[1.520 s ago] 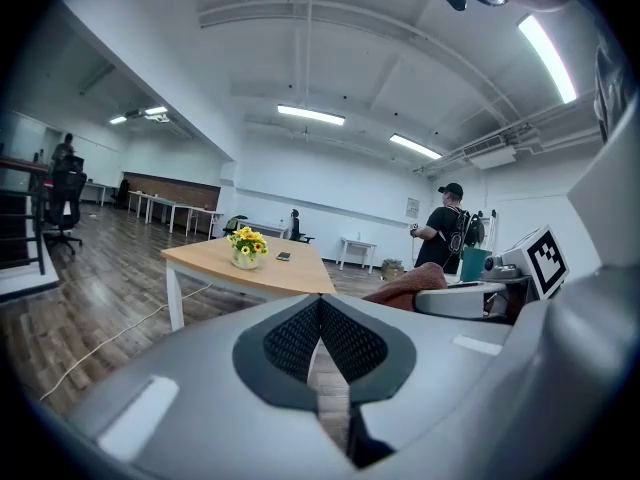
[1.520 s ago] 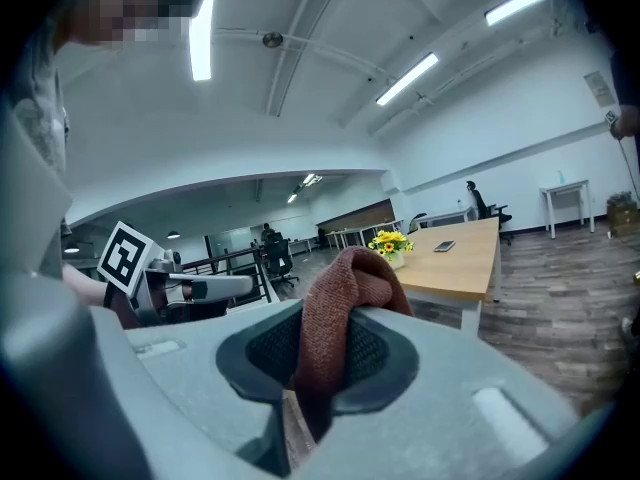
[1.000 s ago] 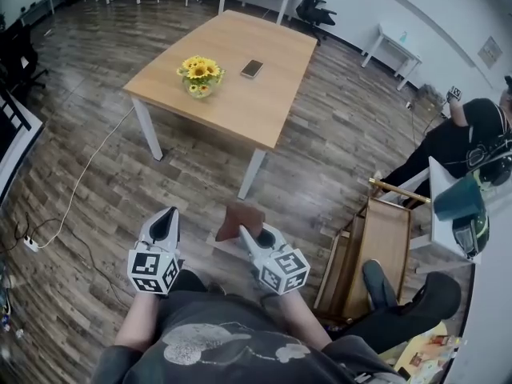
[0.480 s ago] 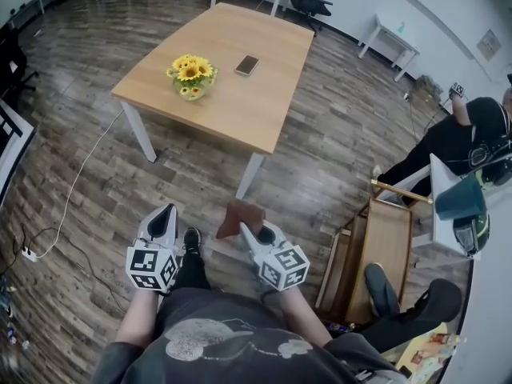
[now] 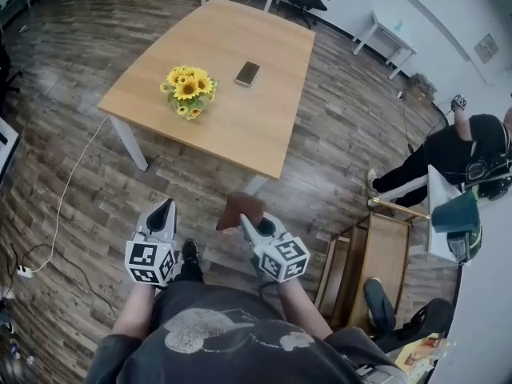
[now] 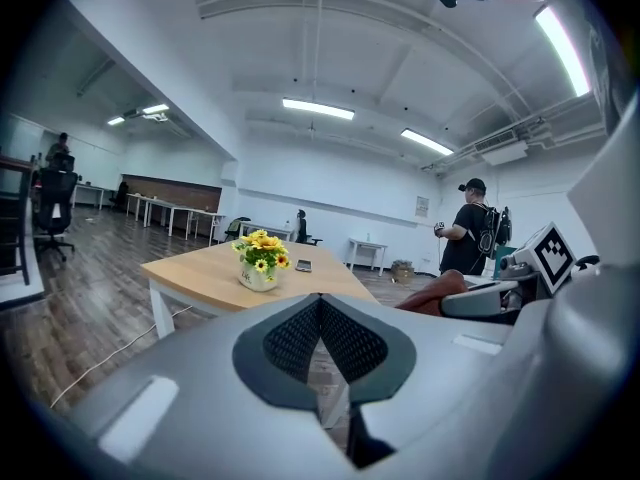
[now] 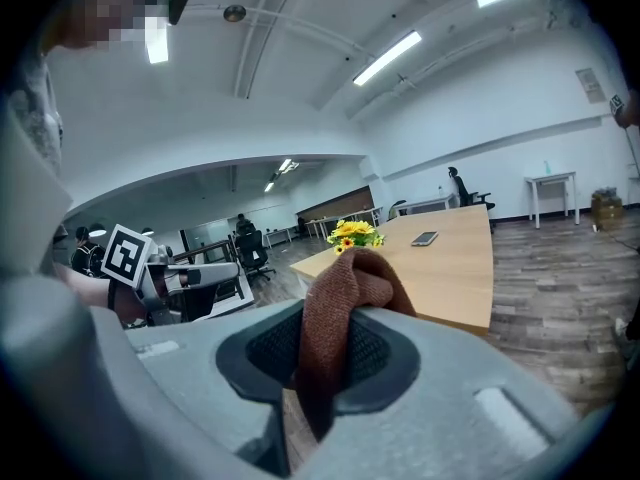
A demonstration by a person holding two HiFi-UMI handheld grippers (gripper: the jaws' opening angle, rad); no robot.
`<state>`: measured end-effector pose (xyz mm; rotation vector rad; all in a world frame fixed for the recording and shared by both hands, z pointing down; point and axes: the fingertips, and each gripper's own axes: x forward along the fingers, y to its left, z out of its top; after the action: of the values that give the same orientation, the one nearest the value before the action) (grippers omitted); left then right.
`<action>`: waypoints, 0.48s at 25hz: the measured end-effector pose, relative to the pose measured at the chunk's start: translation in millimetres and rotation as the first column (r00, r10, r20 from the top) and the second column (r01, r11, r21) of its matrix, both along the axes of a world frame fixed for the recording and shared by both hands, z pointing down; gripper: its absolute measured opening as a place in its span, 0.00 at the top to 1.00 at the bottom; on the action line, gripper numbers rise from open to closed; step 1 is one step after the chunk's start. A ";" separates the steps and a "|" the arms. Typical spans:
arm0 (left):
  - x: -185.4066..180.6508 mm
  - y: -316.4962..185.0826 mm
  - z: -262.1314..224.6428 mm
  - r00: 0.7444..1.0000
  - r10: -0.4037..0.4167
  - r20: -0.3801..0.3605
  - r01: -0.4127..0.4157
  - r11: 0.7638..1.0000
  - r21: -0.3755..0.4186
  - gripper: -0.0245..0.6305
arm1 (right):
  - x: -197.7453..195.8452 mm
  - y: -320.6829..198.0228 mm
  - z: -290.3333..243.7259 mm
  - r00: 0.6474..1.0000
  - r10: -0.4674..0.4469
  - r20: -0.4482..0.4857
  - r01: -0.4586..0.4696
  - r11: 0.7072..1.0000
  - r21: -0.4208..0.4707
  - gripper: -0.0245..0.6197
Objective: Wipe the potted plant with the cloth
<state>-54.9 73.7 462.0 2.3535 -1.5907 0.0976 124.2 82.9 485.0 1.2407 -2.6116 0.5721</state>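
Head view: the table (image 5: 264,126) has come nearer over the last second, so the person is walking up to it. Potted sunflowers (image 5: 189,90) stand on it at 11 o'clock of the frame, with a phone (image 5: 247,74) at 2 o'clock of them. Left gripper (image 5: 165,208) and right gripper (image 5: 245,224) are both well short of the table.

Left gripper view: jaws fully together, nothing in them. Plant (image 6: 261,258) is ahead at 11 o'clock.

Right gripper view: jaws clamped on the brown cloth (image 7: 345,298), plant (image 7: 352,235) at 12 o'clock beyond it.

This looks like the approach only. Wiping not yet begun.
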 end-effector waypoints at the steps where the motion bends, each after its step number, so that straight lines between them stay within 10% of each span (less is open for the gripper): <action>1: -2.7 -11.0 1.1 1.000 0.011 0.003 -0.011 1.000 -0.003 0.93 | -3.9 -12.4 -0.4 1.000 0.005 -0.004 -0.005 1.000 -0.002 0.88; 12: -33.7 -109.2 10.9 0.997 0.083 -0.007 -0.083 0.996 -0.027 0.93 | -48.5 -120.7 5.0 0.999 0.034 -0.015 -0.035 0.999 -0.033 0.88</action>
<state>-88.6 -35.4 472.9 2.3961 -1.4796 0.1295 75.8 -37.9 489.9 1.2777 -2.5634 0.6074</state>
